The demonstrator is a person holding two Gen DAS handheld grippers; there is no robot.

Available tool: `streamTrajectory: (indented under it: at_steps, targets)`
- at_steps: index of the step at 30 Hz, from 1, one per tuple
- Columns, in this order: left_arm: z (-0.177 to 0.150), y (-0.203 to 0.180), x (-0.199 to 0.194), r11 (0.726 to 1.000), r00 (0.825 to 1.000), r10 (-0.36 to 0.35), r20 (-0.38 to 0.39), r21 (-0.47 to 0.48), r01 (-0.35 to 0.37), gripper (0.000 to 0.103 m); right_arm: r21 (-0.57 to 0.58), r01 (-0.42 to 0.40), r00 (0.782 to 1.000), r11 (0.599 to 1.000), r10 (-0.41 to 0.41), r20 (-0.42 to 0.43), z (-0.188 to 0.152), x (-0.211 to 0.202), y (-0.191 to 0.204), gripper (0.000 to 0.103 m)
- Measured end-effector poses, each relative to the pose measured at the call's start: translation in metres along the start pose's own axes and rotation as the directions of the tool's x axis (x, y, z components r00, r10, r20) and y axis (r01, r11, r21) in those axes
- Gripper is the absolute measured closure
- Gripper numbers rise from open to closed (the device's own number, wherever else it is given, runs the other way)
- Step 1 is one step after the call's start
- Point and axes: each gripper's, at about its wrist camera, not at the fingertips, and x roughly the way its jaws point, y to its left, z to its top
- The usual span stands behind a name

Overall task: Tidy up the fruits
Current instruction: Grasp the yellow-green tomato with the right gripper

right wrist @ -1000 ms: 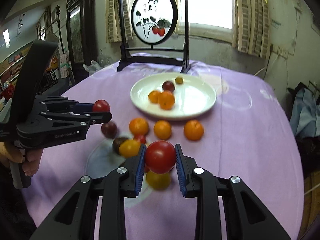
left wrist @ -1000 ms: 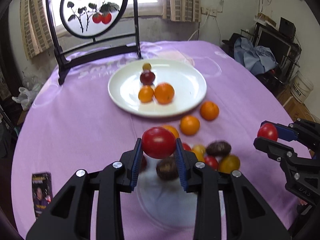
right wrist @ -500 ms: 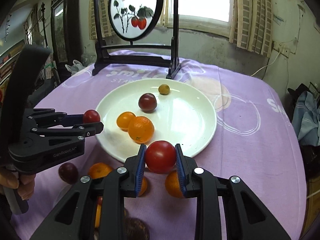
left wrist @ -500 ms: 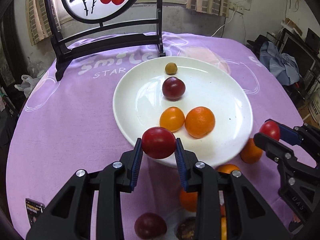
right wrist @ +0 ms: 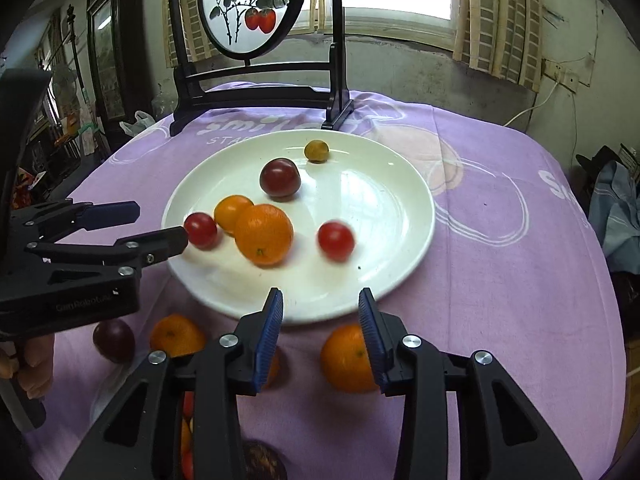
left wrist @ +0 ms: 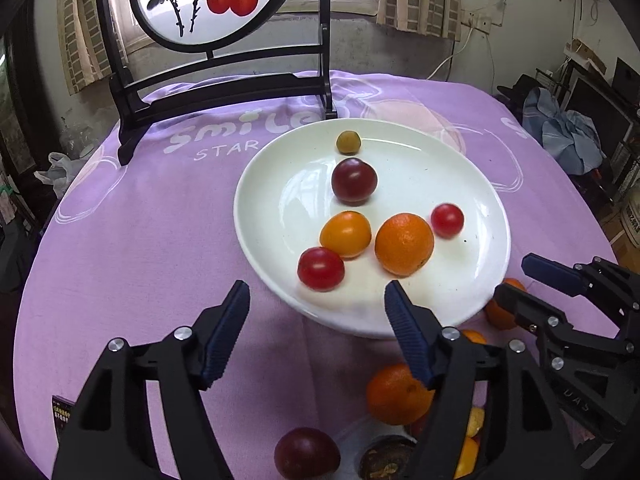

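The white plate (left wrist: 420, 168) (right wrist: 380, 200) holds an orange (left wrist: 404, 244), a yellow-orange tomato (left wrist: 345, 234), a dark purple tomato (left wrist: 354, 181) and a small olive fruit (left wrist: 348, 142). Two red tomatoes lie on it too: one (left wrist: 321, 269) (right wrist: 200, 230) near the front rim, the other (left wrist: 447, 220) (right wrist: 336, 240) blurred. My left gripper (left wrist: 317, 300) (right wrist: 160, 222) hovers at the plate's near rim, jaws opening, with nothing between them. My right gripper (right wrist: 321, 300) (left wrist: 516, 276) hangs beside it at the rim, jaws also opening and empty.
Loose oranges (right wrist: 348, 358) (right wrist: 178, 336) and dark tomatoes (left wrist: 306, 458) (right wrist: 113, 340) lie on the purple cloth in front of the plate. A black-framed round painted screen (left wrist: 216, 80) stands behind the plate. A small card (left wrist: 62, 412) lies at the front left edge.
Both grippers moved forward to the plate, then opened and let go of their red tomatoes, which now lie on the plate.
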Motion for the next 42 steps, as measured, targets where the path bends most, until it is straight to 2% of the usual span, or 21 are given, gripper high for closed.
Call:
streamTrajectory:
  at_steps: [10,12,16,18,28,42]
  targets:
    - [-0.04,0.004,-0.031,1.0,1.0,-0.023,0.002,-0.009,0.023,0.029,-0.011,-0.006,1.0,1.0,0.006,0.006,-0.032,-0.037,0.008,0.055]
    - [-0.047,0.004,-0.038,1.0,1.0,-0.019,0.007,-0.001,0.019,0.027,-0.013,-0.014,1.0,1.0,0.014,0.011,-0.039,-0.045,0.011,0.05]
    - [-0.062,0.006,-0.049,1.0,1.0,-0.016,0.016,-0.002,0.016,0.024,-0.025,-0.028,1.0,0.999,0.028,0.007,-0.056,-0.057,0.018,0.048]
    - [-0.07,0.008,-0.054,1.0,1.0,-0.025,0.015,-0.012,0.025,0.023,-0.027,-0.037,0.999,0.999,0.037,0.002,-0.067,-0.062,0.022,0.042]
    - [-0.096,0.014,-0.067,0.999,0.999,-0.036,0.002,-0.027,0.036,0.021,-0.008,-0.039,0.999,0.999,0.039,-0.029,-0.109,-0.075,0.028,0.041]
    - [-0.115,0.02,-0.063,0.998,0.998,-0.051,-0.028,-0.037,0.05,0.019,-0.043,-0.012,0.995,0.999,0.008,-0.104,-0.121,-0.055,0.037,0.041]
